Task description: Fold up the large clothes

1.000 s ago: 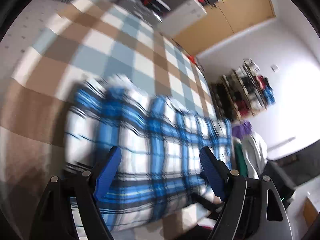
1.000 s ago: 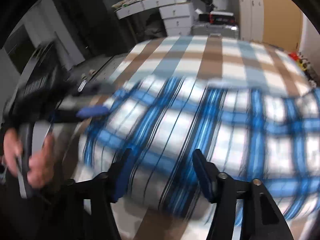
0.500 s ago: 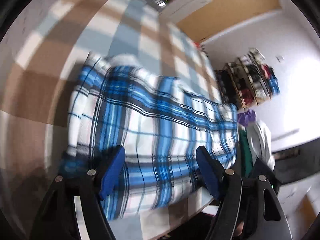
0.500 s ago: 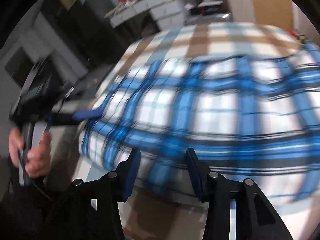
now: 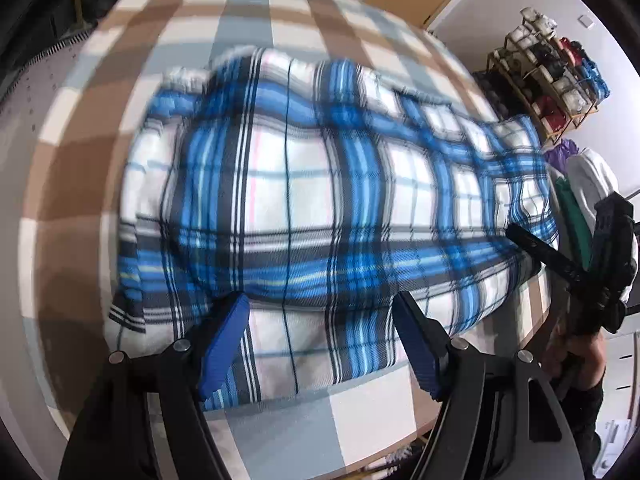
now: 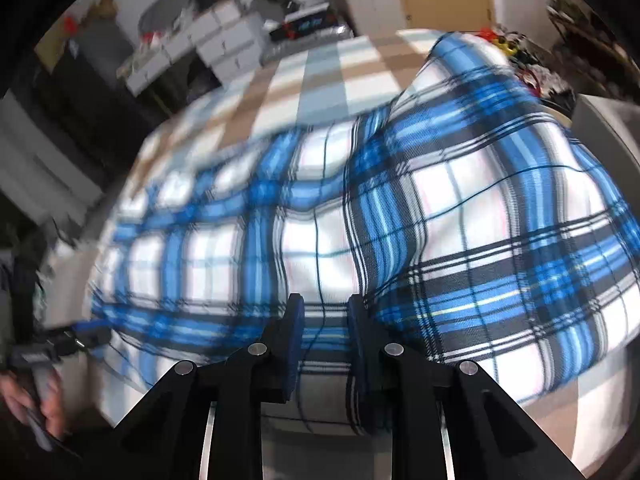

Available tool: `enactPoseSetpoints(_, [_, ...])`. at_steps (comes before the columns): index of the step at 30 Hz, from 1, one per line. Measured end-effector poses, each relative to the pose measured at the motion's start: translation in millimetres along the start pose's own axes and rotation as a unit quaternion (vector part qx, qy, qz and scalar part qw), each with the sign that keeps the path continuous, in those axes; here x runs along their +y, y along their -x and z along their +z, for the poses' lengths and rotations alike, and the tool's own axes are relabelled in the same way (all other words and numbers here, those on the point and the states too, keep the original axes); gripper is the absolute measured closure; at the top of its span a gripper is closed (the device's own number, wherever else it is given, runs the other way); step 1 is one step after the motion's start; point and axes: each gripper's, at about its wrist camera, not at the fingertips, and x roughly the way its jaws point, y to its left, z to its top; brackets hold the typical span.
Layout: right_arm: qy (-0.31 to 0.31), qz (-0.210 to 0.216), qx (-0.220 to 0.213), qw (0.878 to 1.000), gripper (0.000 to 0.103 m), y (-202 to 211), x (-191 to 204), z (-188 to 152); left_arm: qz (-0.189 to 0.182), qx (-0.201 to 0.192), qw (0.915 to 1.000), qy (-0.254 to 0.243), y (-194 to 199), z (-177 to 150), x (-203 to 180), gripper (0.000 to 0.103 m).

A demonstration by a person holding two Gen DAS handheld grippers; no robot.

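A blue, white and black plaid garment (image 5: 304,184) lies stretched across the checked tablecloth (image 5: 132,56). My left gripper (image 5: 320,300) hangs open over the garment's near edge, its blue pads (image 5: 224,340) wide apart and off the cloth. My right gripper (image 6: 325,300) sits low on the garment (image 6: 460,208) at the other end. Its jaws are narrow and closing, with plaid cloth showing in the gap between the pads (image 6: 294,340). From the left wrist view, the right gripper (image 5: 520,240) reaches onto the garment's right end.
The brown, pale blue and white cloth (image 6: 320,68) covers the table, whose front edge (image 5: 360,452) runs close below the left gripper. White drawers (image 6: 224,44) stand behind it, a rack of folded items (image 5: 556,68) is at the right, and a hand (image 6: 28,404) holds the left tool.
The right jaws have narrowed from wide apart to a small gap as the gripper moved in over the cloth. The left gripper swung across the garment's near edge, still wide.
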Motion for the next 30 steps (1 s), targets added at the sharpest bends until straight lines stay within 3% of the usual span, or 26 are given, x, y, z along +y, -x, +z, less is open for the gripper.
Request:
enactPoseSetpoints(4, [0.007,-0.004,-0.066,0.998,0.077,35,-4,20,-0.039,-0.066,0.997,-0.013,25,6,-8,0.033])
enactPoseSetpoints(7, [0.065,-0.083,-0.077,0.991,0.077,39,-5,48,-0.04,-0.101,0.9941,-0.006,29,14,-13,0.033])
enactPoseSetpoints(10, [0.086,-0.155,-0.039,0.983,0.078,13,-25,81,-0.025,-0.09,0.9953,0.029,11,25,-12,0.033])
enactPoseSetpoints(12, [0.09,-0.171,-0.002,0.981,0.081,-10,-44,94,-0.014,-0.069,0.9964,0.048,-3,31,-8,0.033])
enactPoseSetpoints(14, [0.093,-0.175,0.032,0.98,0.082,-32,-55,99,-0.002,-0.058,0.9971,0.048,-15,37,-14,0.033])
enactPoseSetpoints(16, [0.1,-0.188,0.038,0.976,0.082,-40,-55,96,0.017,-0.058,0.9976,0.034,-21,37,-21,0.033])
enactPoseSetpoints(19, [0.129,-0.233,0.062,0.962,0.082,-45,-41,93,0.041,-0.056,0.9975,0.014,-19,33,-28,0.033])
enactPoseSetpoints(22, [0.138,-0.235,0.086,0.958,0.078,-40,-33,102,0.063,-0.055,0.9965,-0.005,-19,29,-33,0.033])
enactPoseSetpoints(25, [0.132,-0.207,0.047,0.968,0.078,-14,-24,119,0.086,-0.052,0.9946,-0.027,-23,28,-39,0.033])
enactPoseSetpoints(27, [0.138,-0.214,0.031,0.967,0.071,-15,-23,126,0.095,-0.05,0.9938,-0.031,-25,28,-40,0.033])
enactPoseSetpoints(30, [0.132,-0.246,0.08,0.957,0.07,-49,-41,125,0.097,-0.048,0.9937,-0.03,-26,29,-40,0.033])
